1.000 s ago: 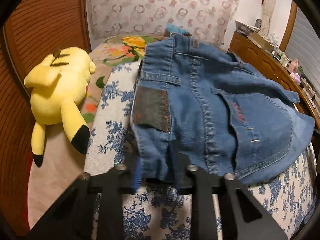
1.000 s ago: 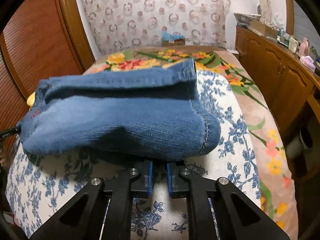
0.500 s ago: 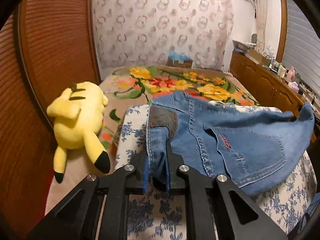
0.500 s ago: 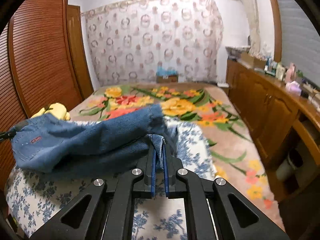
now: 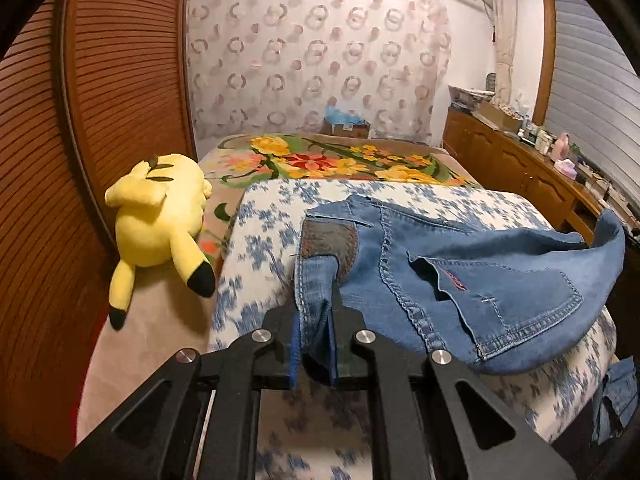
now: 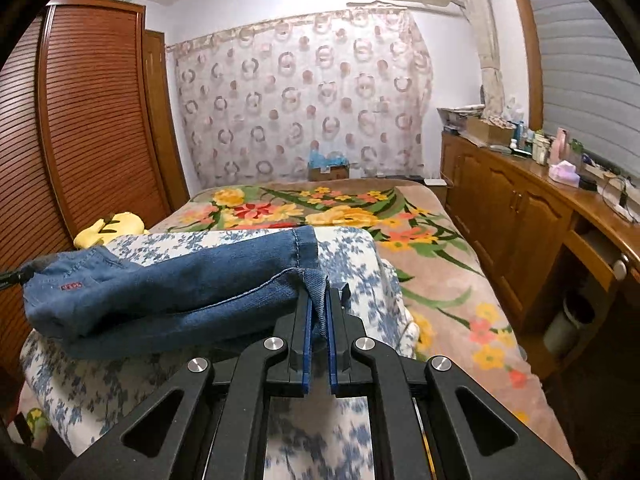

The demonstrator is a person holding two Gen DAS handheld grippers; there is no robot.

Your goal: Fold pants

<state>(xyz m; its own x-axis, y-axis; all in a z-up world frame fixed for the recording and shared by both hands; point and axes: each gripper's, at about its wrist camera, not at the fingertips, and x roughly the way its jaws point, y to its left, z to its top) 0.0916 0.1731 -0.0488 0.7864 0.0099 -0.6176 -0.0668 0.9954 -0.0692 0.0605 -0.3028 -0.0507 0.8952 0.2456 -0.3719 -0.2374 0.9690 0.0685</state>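
Left gripper [image 5: 314, 346]: closed on the waistband edge of the pants [image 5: 460, 280], beside the brown leather patch [image 5: 328, 242]; a fold of denim is pinched between the blue pads.
Right gripper [image 6: 319, 320]: closed on a hem end of the pants [image 6: 168, 292]; frayed denim sits between its blue pads.
Pants, position: blue jeans, stretched between the two grippers over the blue-flowered sheet [image 5: 264, 248]; the seat with its back pocket [image 5: 516, 300] faces up in the left wrist view.
Pants, shape: in the right wrist view the legs lie doubled, one layer on the other, running left from the gripped hem; a small red tag [image 6: 73, 287] shows near the far end.
Contact with sheet: the middle of the pants appears to rest on the sheet; the gripped ends are raised.
Plush toy [image 5: 160, 220]: yellow, lying on the bed left of the sheet, apart from the pants.
Bed cover [image 6: 432, 264]: beige with large flowers, under the sheet.
Surroundings: wooden cabinet [image 6: 508, 220] along the right, patterned curtain [image 6: 300, 100] behind the bed.
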